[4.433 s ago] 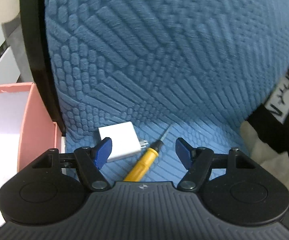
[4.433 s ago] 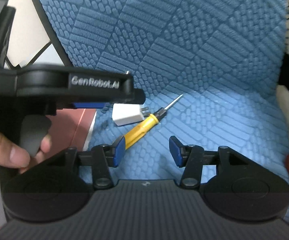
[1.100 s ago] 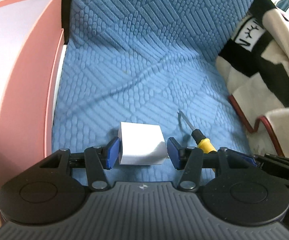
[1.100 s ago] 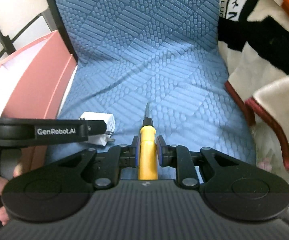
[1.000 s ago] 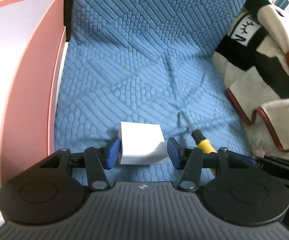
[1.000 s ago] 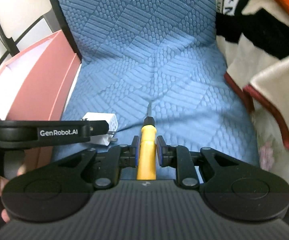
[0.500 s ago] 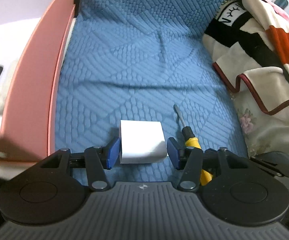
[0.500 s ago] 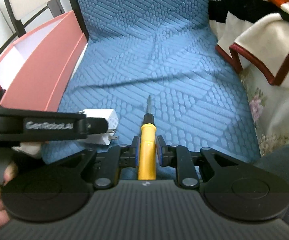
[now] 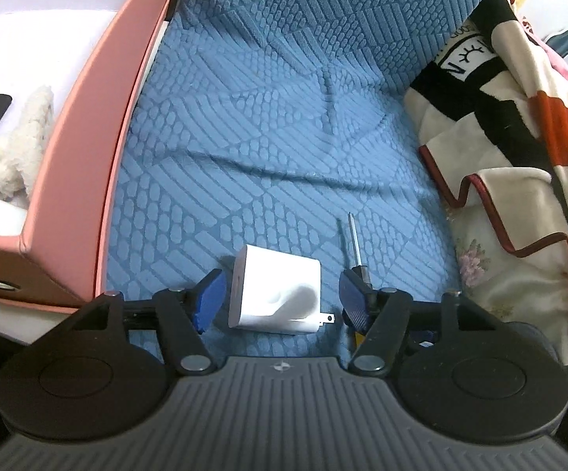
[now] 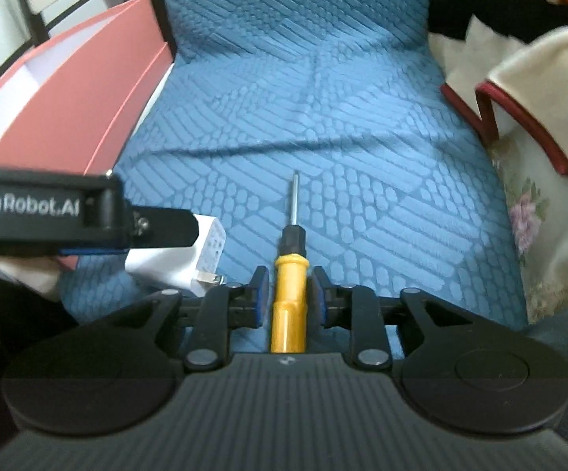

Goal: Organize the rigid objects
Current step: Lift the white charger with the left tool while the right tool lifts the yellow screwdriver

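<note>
- Your left gripper hides most of the white charger.
- The screwdriver handle hides behind your finger at 5 o'clock.
- The pink box is cut off at 9 o'clock.

Charger left of screwdriver on cushion; box farther left.

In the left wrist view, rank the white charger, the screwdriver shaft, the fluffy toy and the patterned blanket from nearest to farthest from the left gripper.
1. White charger: between the open fingers of the left gripper.
2. Screwdriver shaft: just beyond the right fingertip.
3. Fluffy toy, left in the pink box, and patterned blanket, far right: too close to call.
</note>
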Demonstrator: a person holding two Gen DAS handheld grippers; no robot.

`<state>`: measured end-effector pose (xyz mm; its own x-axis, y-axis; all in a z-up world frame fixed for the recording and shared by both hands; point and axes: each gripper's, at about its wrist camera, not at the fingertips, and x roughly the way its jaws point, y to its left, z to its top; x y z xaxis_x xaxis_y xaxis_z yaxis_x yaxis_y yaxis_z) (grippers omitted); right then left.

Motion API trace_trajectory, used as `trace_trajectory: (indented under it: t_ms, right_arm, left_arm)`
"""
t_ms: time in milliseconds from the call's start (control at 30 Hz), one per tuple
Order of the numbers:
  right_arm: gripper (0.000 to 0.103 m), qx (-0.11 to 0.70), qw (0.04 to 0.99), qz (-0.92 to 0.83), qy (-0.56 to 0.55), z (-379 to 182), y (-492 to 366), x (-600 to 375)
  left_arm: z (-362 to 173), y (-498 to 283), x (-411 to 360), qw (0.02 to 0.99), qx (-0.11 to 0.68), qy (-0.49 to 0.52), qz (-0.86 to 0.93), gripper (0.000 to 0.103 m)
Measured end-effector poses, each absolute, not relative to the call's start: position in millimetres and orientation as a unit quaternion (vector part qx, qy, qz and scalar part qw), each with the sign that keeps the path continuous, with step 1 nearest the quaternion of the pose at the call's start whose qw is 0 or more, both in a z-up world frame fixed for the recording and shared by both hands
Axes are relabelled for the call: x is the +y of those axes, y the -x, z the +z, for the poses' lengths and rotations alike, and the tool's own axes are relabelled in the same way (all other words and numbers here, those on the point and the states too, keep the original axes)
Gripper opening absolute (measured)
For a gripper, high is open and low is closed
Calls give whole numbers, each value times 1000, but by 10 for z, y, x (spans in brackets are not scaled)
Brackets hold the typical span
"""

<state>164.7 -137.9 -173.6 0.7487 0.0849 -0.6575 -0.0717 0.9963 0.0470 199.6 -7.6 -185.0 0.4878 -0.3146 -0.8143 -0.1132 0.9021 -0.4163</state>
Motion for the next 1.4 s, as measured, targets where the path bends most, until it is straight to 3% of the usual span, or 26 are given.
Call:
trace_trajectory:
  t_ms: [67,467,633,700,1400]
  right_arm:
    - [20,356,934,42,-10,-1748,-1669,-1378]
    - [20,339,939,-4,-51,-1714,-1725,-1613]
    - [20,342,938,0,-49,-1730,-1717,-1600]
    - [20,344,937,2,-56,-1733,-1739,-1624]
    - [20,328,940,20,-90,-1553,-1592,-1689]
  left_arm:
    - [-1859,-2001,-81,835,503,212,-60,69]
    - [-1898,-2067,-206,837,508,190,-67,69]
    - [-1931,-2098,-292,843,511,158,-57,66]
    - [-1964,-2117,-316,843,516,143,-49,60]
    - [-1723,-1995,-371,856,493,139,-61,56]
